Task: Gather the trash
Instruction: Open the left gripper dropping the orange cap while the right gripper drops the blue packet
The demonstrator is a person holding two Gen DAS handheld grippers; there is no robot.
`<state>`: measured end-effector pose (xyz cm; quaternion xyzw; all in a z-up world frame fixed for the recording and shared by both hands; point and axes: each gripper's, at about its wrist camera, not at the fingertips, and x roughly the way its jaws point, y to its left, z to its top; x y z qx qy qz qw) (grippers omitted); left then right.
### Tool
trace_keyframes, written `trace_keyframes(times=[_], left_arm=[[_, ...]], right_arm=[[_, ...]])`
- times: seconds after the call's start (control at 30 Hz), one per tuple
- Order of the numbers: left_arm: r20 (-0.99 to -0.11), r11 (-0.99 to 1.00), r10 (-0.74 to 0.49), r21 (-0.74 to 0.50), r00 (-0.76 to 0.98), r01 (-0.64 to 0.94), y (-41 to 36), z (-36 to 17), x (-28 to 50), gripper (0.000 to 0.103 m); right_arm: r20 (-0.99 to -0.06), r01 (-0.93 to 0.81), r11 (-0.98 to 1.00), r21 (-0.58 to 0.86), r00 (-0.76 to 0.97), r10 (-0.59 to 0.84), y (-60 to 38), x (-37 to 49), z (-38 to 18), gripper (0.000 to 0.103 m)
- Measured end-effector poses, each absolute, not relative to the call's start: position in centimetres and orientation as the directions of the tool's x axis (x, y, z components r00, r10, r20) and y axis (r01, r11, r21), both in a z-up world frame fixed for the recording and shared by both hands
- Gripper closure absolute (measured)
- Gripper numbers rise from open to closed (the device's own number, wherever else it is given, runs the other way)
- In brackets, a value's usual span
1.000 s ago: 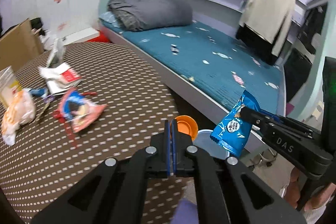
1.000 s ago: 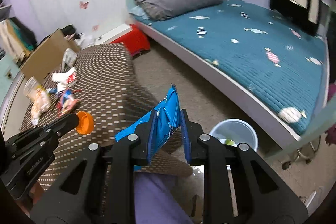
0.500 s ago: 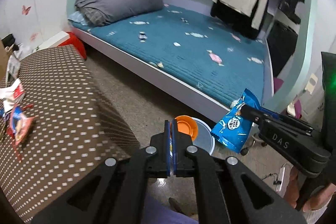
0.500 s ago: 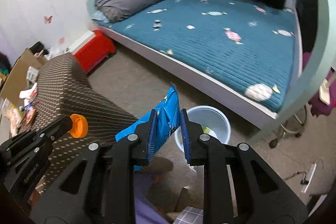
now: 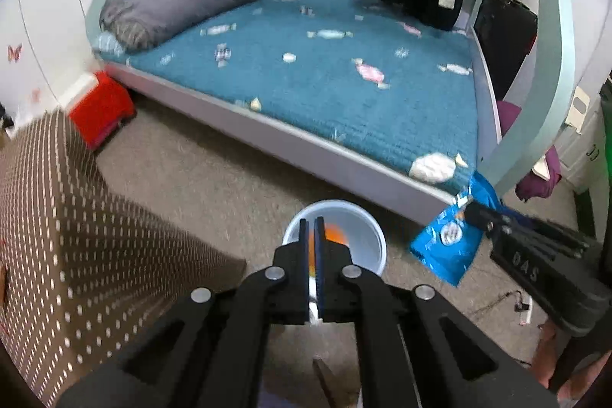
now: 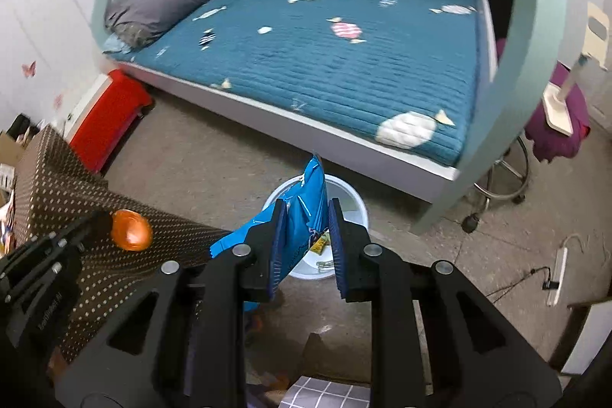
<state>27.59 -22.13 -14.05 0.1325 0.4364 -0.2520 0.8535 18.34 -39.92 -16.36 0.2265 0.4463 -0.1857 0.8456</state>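
Mid-task, judging by the carry: left gripper (image 5: 314, 236) pinching an orange cap (image 6: 131, 230) above the pale bin (image 5: 373, 236), right gripper (image 6: 305, 236) clamping a blue wrapper (image 6: 302, 213) beside its rim, both unreleased; 1 yellow scrap (image 6: 320, 244) binned, table (image 5: 57, 217) litter possibly left.

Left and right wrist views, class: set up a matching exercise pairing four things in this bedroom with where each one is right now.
Things:
1. Round orange plastic cap
2. Crinkled blue foil snack wrapper
3. Round pale-blue plastic waste bin
4. Rolled grey quilt

Places:
A. On the floor by the bed's corner
B. Between the fingers of the left claw
C. At the head of the teal bed
D. Between the fingers of the right claw

Pairs: 1-B, 2-D, 3-A, 4-C
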Motion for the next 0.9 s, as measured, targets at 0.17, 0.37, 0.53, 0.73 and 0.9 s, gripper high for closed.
trace_keyframes(times=[0.17, 0.37, 0.53, 0.73, 0.9], left_arm=[[-0.783, 0.823, -0.348, 0.009, 0.516, 0.568, -23.6, -13.7, 27.8, 0.032], [-0.805, 0.839, -0.31, 0.018, 0.505, 0.544, -23.0, -14.8, 28.8, 0.032], [-0.815, 0.867, -0.272, 0.024, 0.512, 0.498, -20.7, -15.1, 29.8, 0.032], [-0.817, 0.895, -0.242, 0.021, 0.523, 0.445, -18.1, -15.0, 30.6, 0.032], [-0.816, 0.9, -0.24, 0.016, 0.526, 0.435, -17.2, -14.7, 30.7, 0.032]], right_arm=[[-0.843, 0.543, 0.813, 0.211, 0.522, -0.131, -41.0, 17.9, -16.6, 0.081], [-0.858, 0.534, 0.82, 0.208, 0.503, -0.11, -40.5, 19.1, -17.7, 0.081], [-0.86, 0.487, 0.85, 0.203, 0.504, -0.084, -38.9, 21.3, -17.8, 0.079], [-0.825, 0.492, 0.858, 0.147, 0.539, -0.168, -37.9, 22.8, -16.2, 0.017], [-0.844, 0.469, 0.873, 0.134, 0.516, -0.148, -37.3, 22.7, -16.8, 0.017]])
